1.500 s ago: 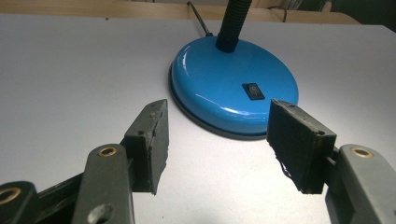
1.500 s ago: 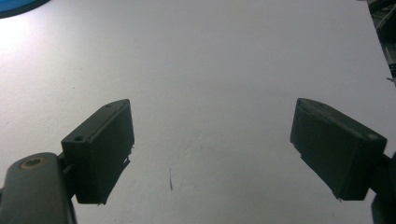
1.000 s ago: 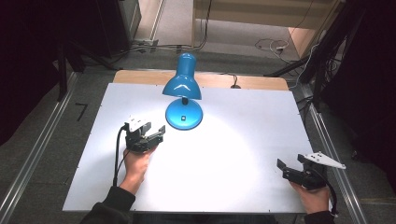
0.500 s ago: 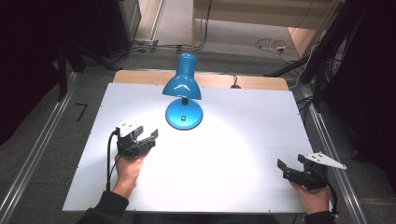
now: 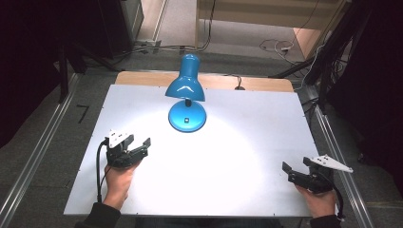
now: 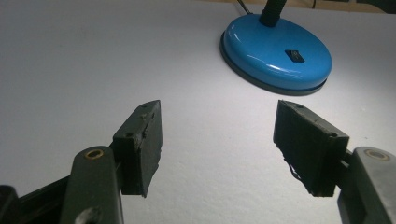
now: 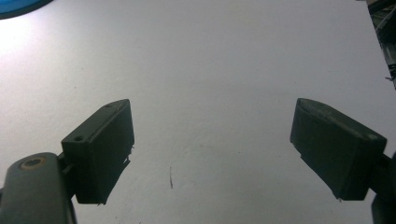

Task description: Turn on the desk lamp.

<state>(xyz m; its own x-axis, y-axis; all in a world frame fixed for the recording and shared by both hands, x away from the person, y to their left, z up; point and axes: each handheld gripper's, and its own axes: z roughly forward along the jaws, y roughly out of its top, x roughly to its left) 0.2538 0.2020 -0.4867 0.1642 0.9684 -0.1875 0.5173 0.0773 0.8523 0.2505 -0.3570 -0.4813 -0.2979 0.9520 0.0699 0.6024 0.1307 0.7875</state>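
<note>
The blue desk lamp stands at the far centre of the counter, its round base flat on the surface and its shade tilted down over it. Your left claw sits near the base, at its near-left and apart from it; its jaws have just been opening and stand wide with nothing between them. No object lies between this claw and the base. Your right claw rests well apart at the counter's near-right corner, jaws spread and empty. The counter is white, lit brightly below the shade. Metal rails flank it. Cables lie on the grey floor beyond.
</note>
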